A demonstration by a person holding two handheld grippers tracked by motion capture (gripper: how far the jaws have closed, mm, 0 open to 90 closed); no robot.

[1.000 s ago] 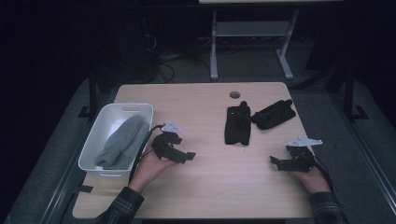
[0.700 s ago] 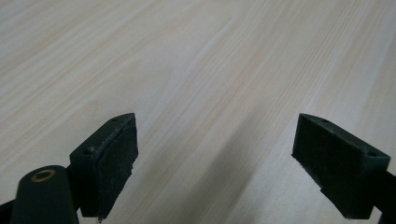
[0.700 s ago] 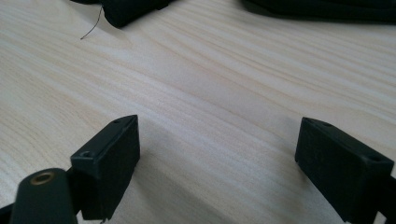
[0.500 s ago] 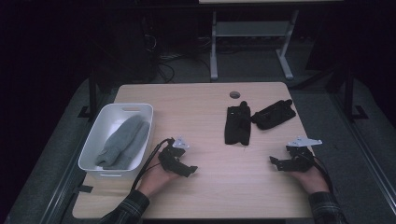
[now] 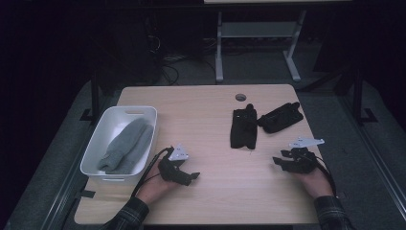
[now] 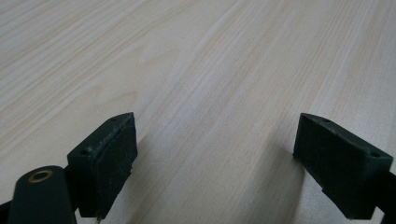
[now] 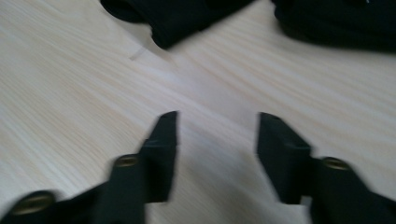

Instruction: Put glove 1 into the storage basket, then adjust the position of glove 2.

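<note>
My light wooden table [image 5: 210,110] stands on dark grey floor [image 5: 373,143]. Beyond it the room is dim, with a pale metal stand [image 5: 258,33] and tangled cables [image 5: 172,60].

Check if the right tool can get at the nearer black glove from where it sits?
Probably yes: the right tool is open, with bare table between it and the black glove.

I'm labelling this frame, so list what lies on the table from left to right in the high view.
White bin holding grey gloves → left gripper → first black glove → second black glove → right gripper.
</note>
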